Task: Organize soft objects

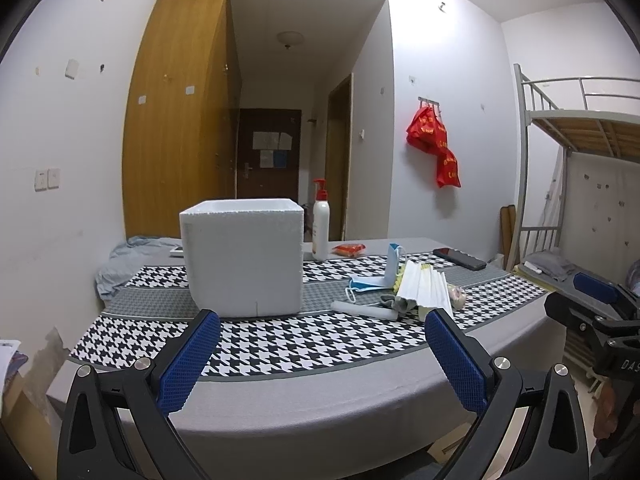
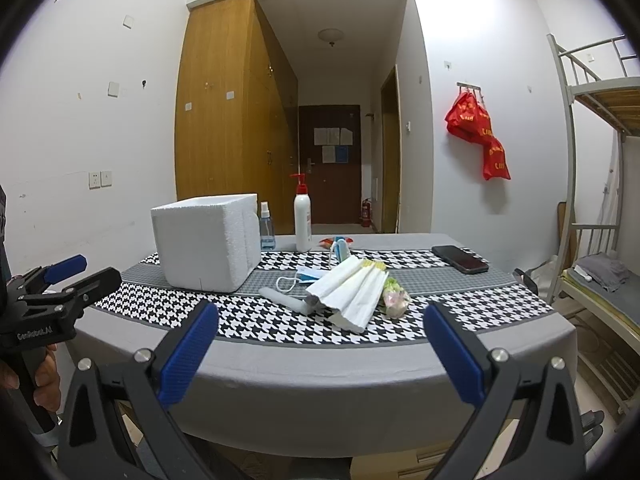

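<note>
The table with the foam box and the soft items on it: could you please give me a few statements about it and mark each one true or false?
1. The left gripper and the right gripper are both open and hold nothing. True.
2. The foam box stands left of the pile of soft items. True.
3. The phone lies inside the foam box. False: it lies flat on the tablecloth, near the far right corner.
4. The folded white cloth hangs from the wall hook. False: it lies on the table; red bags hang there.
5. The pump bottle stands upright behind the soft items. True.
</note>
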`<state>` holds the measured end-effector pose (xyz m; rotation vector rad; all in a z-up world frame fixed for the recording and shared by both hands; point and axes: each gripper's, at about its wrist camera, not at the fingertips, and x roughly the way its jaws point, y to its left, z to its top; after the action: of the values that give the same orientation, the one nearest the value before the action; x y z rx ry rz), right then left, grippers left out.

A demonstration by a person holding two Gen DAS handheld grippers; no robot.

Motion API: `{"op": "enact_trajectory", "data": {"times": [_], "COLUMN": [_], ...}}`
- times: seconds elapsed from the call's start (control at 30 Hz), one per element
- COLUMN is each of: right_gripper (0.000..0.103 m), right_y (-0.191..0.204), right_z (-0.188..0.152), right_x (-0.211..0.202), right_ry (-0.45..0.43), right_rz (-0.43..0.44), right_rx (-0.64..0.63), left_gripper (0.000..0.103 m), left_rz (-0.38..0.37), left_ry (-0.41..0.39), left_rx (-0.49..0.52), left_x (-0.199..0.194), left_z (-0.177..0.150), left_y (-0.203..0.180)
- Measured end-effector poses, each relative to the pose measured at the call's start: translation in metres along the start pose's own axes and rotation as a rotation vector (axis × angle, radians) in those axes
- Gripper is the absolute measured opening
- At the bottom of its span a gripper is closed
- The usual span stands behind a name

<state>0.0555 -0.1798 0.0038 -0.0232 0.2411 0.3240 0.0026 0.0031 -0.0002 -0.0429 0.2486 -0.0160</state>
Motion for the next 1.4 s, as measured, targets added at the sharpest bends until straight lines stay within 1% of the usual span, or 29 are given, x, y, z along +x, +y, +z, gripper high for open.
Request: {"op": "enact_trajectory", "data": {"times": [0.37, 0.67, 1.07, 1.4], "right_gripper": [0.103, 0.103, 0.103, 0.102], "right_y": [-0.001, -0.008, -0.025, -0.039], "right_z": [0.0, 0.004, 0.007, 0.014], "right_x": [0.005, 0.022, 0.063, 0.104], "right_ry": [0.01, 0.034, 0.1, 0.158], "right_rz": [-0.014, -0.014, -0.016, -0.005], "right_rx": [-0.013, -0.015, 0.005, 0.021], "left_gripper": [0.102, 0.102, 0.102, 0.102], "left_rz": [-0.01, -0.035, -0.047, -0.068], "left_ry": [0.008, 0.039, 0.114, 0.153], "left_rx": [-0.002, -0.003, 0.027, 0.038], "left_x": [0.006, 0.027, 0.072, 0.107], "left_z": [0.004, 0.008, 0.014, 0.022], "left_y": [0.0, -0.003, -0.013, -0.016]}}
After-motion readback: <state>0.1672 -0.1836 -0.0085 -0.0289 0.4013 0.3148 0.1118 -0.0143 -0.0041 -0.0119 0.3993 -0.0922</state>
